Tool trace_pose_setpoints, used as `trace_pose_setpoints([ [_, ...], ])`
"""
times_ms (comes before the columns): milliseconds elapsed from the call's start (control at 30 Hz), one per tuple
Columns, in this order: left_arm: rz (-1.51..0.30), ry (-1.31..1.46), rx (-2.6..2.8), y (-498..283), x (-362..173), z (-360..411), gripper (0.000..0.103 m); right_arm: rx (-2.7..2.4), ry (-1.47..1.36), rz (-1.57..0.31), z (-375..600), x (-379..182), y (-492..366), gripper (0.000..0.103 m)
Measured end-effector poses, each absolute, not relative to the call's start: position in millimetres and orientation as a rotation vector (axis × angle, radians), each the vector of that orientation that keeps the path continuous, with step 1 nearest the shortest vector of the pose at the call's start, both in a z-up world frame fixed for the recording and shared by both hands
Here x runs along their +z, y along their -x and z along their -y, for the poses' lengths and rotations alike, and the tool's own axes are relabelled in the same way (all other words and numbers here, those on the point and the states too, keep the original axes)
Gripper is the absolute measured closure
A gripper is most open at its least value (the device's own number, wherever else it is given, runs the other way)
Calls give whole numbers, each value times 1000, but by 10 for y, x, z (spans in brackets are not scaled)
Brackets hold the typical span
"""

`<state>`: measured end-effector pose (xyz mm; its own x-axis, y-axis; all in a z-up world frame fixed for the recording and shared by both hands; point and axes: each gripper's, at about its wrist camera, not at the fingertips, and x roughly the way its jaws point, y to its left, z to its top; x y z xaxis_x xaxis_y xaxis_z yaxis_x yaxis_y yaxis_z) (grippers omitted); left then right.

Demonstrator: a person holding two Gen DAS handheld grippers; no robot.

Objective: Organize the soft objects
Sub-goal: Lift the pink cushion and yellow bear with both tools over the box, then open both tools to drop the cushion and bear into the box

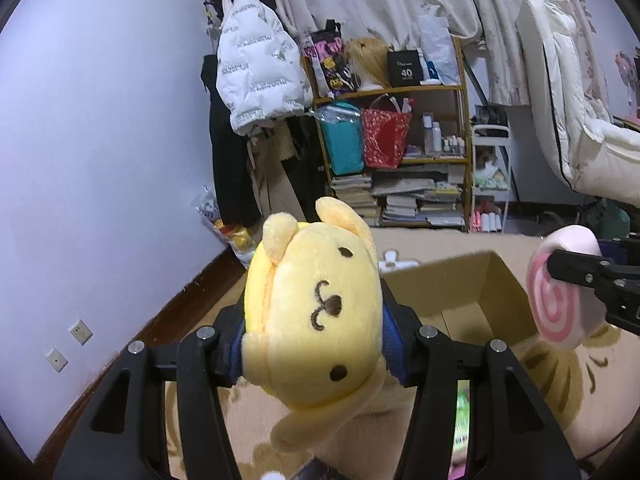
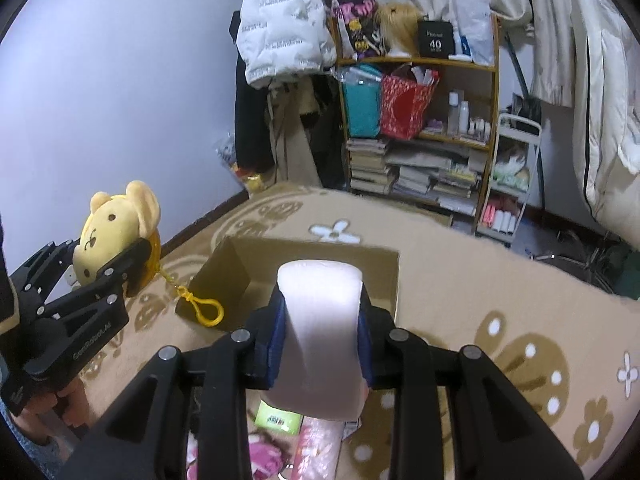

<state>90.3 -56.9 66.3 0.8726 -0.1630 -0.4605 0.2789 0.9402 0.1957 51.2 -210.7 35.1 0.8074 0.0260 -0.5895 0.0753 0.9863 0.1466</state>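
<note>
Because both toys are soft and light, they squash a little where the pads press them. The left hand-held gripper (image 1: 316, 344) is closed partway around the yellow bear plush (image 1: 316, 312), squeezing its round head from both sides. The bear is up in the air, and its yellow clip (image 2: 204, 310) dangles below on a short chain. That clip could catch on something, I think. The right hand-held gripper (image 2: 320, 344) is squeezed nearly shut on the pink swirl plush (image 2: 320, 332), a fat roll gripped across its middle. The middle looks like the best place to hold both. Further off, the open cardboard box (image 2: 384, 280) sits on the tan flower rug (image 2: 480, 280), looking empty from here.
</note>
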Motion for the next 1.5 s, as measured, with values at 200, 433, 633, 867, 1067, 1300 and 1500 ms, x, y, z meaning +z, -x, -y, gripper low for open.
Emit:
trace_pose_setpoints([
  [200, -428, -253, -223, -1144, 742, 648, 50, -38, -181, -587, 2214, 462, -682, 70],
  [433, -425, -272, -211, -1316, 671, 753, 49, -57, -209, -555, 2298, 464, -921, 66],
  [633, -465, -271, -213, -1418, 446, 791, 49, -45, -232, -578, 2286, 310, -1062, 63],
  [867, -550, -253, -233, -1578, 128, 865, 48, -45, -206, -645, 2232, 60, -1180, 59],
  [1067, -590, -262, -218, -1631, -114, 876, 44, -54, -187, -684, 2220, -92, -1249, 55],
  [1300, -575, -284, -168, -1613, -166, 876, 12, -74, -186, -689, 2260, -124, -1253, 18],
  [1500, -536, -303, -141, -1546, -87, 837, 0, -87, -208, -690, 2303, -119, -1218, 9],
])
